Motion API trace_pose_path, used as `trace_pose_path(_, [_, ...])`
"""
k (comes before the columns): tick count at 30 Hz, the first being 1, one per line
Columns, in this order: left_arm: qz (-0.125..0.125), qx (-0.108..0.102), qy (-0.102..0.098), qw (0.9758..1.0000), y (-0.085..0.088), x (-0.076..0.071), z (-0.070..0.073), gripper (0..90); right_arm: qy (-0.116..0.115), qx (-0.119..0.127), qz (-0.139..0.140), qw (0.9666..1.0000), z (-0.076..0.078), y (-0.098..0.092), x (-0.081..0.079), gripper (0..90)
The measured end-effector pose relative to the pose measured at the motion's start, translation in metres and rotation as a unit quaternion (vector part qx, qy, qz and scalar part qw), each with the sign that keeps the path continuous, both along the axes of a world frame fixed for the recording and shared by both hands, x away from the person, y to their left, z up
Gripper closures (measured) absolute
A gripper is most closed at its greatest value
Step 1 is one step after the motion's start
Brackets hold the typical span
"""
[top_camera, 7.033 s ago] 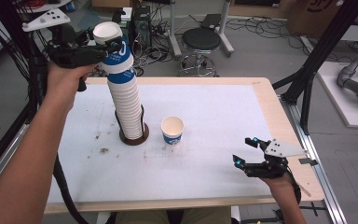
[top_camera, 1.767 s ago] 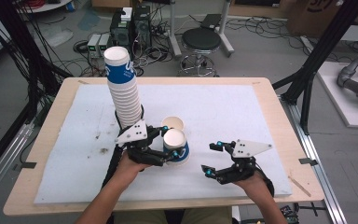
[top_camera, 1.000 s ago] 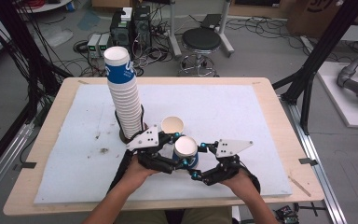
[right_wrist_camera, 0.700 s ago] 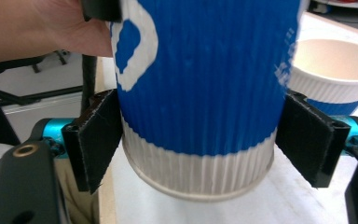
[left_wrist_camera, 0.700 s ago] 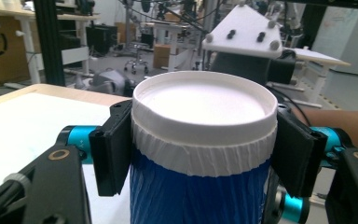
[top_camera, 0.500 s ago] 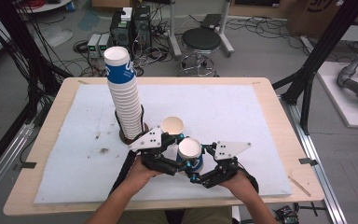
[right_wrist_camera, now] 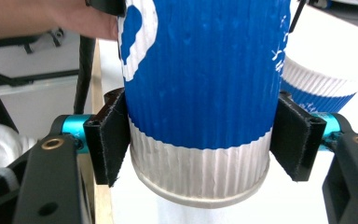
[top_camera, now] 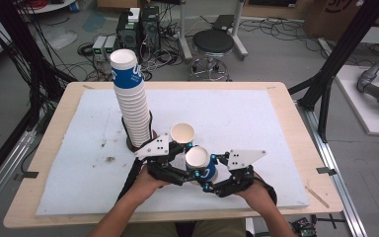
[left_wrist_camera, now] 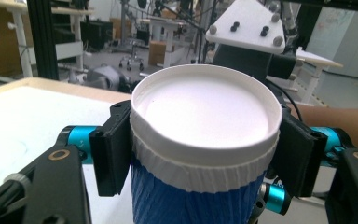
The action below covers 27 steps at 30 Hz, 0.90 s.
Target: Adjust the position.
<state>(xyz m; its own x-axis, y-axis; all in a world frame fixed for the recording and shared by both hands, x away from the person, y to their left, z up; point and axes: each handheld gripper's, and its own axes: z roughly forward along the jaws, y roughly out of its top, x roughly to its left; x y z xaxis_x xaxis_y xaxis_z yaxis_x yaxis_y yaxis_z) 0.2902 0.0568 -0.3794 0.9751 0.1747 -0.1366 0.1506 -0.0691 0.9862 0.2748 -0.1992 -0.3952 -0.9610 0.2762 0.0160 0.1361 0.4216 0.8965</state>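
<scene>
The left gripper (top_camera: 187, 165) clamps the blue-and-white ribbed paper cup (top_camera: 200, 163) just under its rim. The right gripper (top_camera: 212, 178) clamps its base.

In the left gripper view, the blue paper cup (left_wrist_camera: 205, 140) is cut off by the bottom edge, so its lower body and base are out of frame, and the left gripper (left_wrist_camera: 205, 149) pads cover strips of its ribbed white band on both sides. In the right gripper view, the top edge cuts off the cup's (right_wrist_camera: 200, 93) rim, and it hides most of a second cup (right_wrist_camera: 314, 84) behind it. In the high view, the tall cup stack (top_camera: 131, 98) screens its dark holder (top_camera: 150, 129), and the gripper tips beside the held cup are too small to resolve.
</scene>
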Motion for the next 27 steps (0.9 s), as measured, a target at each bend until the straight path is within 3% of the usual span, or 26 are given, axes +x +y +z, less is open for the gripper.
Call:
trace_pose_path(2, [-0.005,0.005,0.007,0.9999,0.000,0.000,0.000,27.4,0.001,-0.008,0.001,1.0000,0.000,0.000,0.000,29.2])
trace_pose_path(5, [-0.001,0.014,0.026,0.9996,0.000,0.001,-0.001,16.5,0.002,-0.014,0.004,0.9999,0.001,0.000,-0.001,29.2])
trace_pose_path(9, [0.001,0.026,0.031,0.9992,0.003,0.000,-0.001,16.0,-0.001,-0.018,0.003,0.9998,0.003,-0.002,-0.001,29.2])
trace_pose_path(21, [0.001,0.060,0.022,0.9980,0.014,-0.002,0.008,16.1,-0.016,-0.057,-0.004,0.9982,0.014,-0.012,0.000,29.3])
trace_pose_path(27, [-0.001,0.061,0.017,0.9980,0.018,-0.002,0.013,16.1,-0.025,-0.079,-0.005,0.9966,0.020,-0.015,0.003,29.2])
